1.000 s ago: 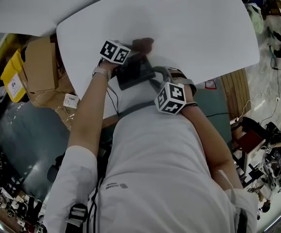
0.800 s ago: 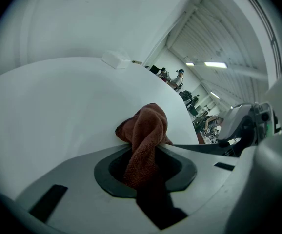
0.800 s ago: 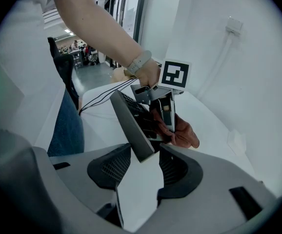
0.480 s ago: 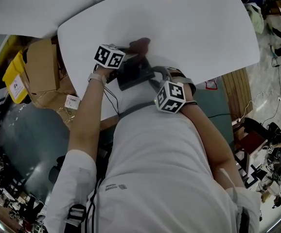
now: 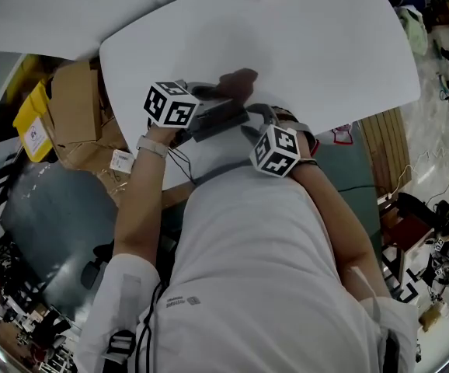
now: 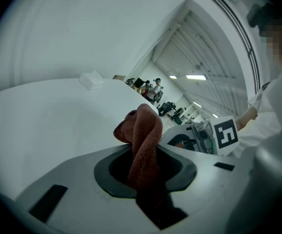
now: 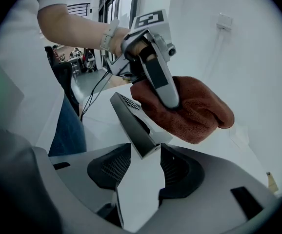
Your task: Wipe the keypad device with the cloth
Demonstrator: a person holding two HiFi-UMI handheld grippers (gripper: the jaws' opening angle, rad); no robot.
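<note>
A dark grey, flat slab-shaped keypad device (image 7: 131,116) sits tilted at the centre of the right gripper view. Its near end is wedged between the jaws of the right gripper (image 7: 143,167), which stand wide and clamp it on both sides. In the head view the device shows as a dark block just below the middle of the frame, over the near edge of the white curved table (image 5: 310,45). The left gripper (image 6: 143,165) is closed on a reddish-brown terry cloth (image 6: 143,126), which bunches up out of its jaws at the centre of the left gripper view. Seen from the right gripper, the cloth hangs in a wad at the device's far upper end. It seems to touch the device's face, though the angle leaves the contact uncertain. The person's white shirt (image 5: 248,270) fills the lower half of the head view.
</note>
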